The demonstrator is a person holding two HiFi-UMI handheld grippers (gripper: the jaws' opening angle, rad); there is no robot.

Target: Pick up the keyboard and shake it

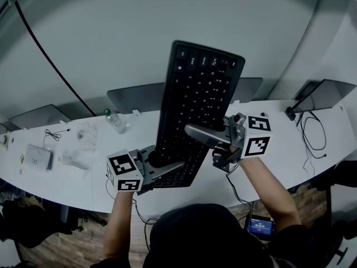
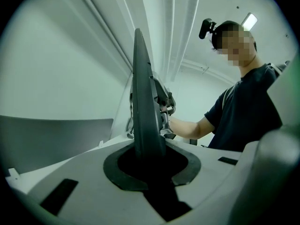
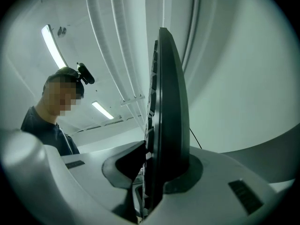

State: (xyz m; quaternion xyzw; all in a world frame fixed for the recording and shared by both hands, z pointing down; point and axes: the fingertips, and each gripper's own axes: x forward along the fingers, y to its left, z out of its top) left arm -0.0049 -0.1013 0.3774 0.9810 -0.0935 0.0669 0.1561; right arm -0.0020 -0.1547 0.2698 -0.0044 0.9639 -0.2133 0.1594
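A black keyboard (image 1: pixel 198 94) is held up off the white desk (image 1: pixel 83 172), its keys facing me and its long side running away from me. My left gripper (image 1: pixel 162 169) is shut on its near left edge. My right gripper (image 1: pixel 192 132) is clamped on its right edge, a little farther up. In the left gripper view the keyboard (image 2: pixel 143 102) stands edge-on between the pads of the left gripper (image 2: pixel 150 165). The right gripper view shows the keyboard (image 3: pixel 166 102) edge-on too, with the right gripper (image 3: pixel 157 177) pinching the key side and the back.
A clear plastic bottle (image 1: pixel 115 120) and a small white box (image 1: pixel 38 157) lie on the desk's left part. Dark flat screens (image 1: pixel 136 96) stand along the far edge, another screen (image 1: pixel 326 91) at the right. Loose black cable (image 1: pixel 315 135) lies on the right end.
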